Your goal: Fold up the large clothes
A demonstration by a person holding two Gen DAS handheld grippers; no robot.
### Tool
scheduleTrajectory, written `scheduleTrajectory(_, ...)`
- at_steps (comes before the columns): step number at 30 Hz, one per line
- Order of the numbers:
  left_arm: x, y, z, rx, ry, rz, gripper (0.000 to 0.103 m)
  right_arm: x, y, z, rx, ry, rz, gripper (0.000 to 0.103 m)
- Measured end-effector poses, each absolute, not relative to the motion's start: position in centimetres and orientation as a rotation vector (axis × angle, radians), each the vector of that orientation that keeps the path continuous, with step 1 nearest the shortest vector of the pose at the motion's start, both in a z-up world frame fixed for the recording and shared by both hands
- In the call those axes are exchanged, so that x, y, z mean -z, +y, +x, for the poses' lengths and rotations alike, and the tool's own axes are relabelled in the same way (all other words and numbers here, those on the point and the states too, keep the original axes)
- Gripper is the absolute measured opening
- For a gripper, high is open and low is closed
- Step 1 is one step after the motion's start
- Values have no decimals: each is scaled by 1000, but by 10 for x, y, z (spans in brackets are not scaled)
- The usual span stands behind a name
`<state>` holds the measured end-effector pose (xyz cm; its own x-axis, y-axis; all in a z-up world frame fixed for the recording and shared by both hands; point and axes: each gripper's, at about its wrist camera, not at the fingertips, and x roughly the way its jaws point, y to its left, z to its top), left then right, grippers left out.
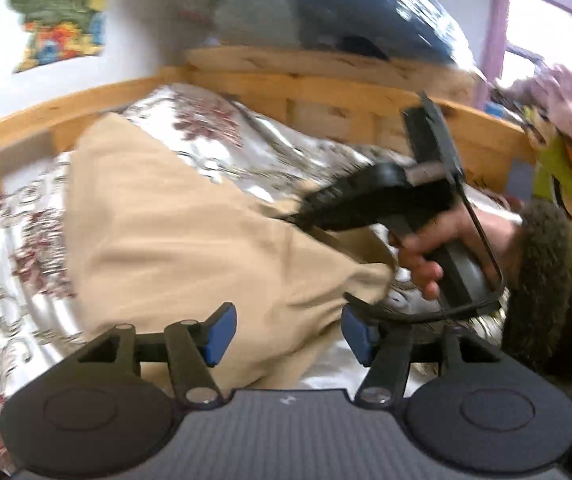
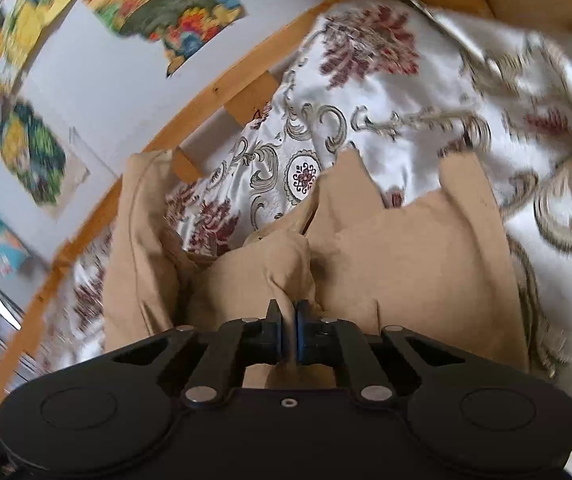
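Left wrist view looks over the left gripper [image 1: 288, 334], whose blue-padded fingers [image 1: 219, 335] stand spread apart with nothing pinched between them; the tan garment [image 1: 190, 240] lies just beyond and partly under the gap. This garment is spread over a white bedspread [image 1: 14, 272] patterned with dark red flowers and grey scrolls, on a bed with a wooden frame [image 1: 326, 92] running along the far side. To the right, a hand [image 1: 442, 248] in a dark fuzzy cuff [image 1: 538, 276] grips the handle of the right gripper [image 1: 306, 216], whose tip reaches left onto the tan cloth. Far right sits a heap of pink and green clothes [image 1: 570, 128], and a colourful picture [image 1: 62, 12] hangs on the wall at far left. Much of this view is blurred.

Right wrist view shows the right gripper's fingers [image 2: 274, 332] pressed together on a bunched fold of the tan garment, the cloth rising in a ridge just beyond the pads. The rest of the garment fans out to the left and right across the bedspread, with its far edges lying in uneven points. Beyond, the wooden frame runs diagonally, and several bright pictures [image 2: 166, 4] are stuck to the white wall at far left.
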<state>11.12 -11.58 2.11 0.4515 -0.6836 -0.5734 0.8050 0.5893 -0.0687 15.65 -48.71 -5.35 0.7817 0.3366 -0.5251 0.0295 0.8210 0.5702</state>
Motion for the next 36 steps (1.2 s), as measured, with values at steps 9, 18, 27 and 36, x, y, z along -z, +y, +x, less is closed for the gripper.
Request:
scheduleTrajectory(9, -37, -60, 136, 687, 573, 19, 66, 42, -476, 153, -112, 623, 430, 5)
scheduleTrajectory(18, -19, -78, 174, 477, 650, 50, 66, 12, -470, 133, 6, 569, 250, 1)
scheduleTrajectory(27, 14, -129, 190, 716, 767, 42, 65, 20, -487, 120, 199, 588, 33, 4)
scheduleTrajectory(36, 20, -126, 183, 734, 773, 65, 65, 7, -506, 108, 285, 545, 108, 39)
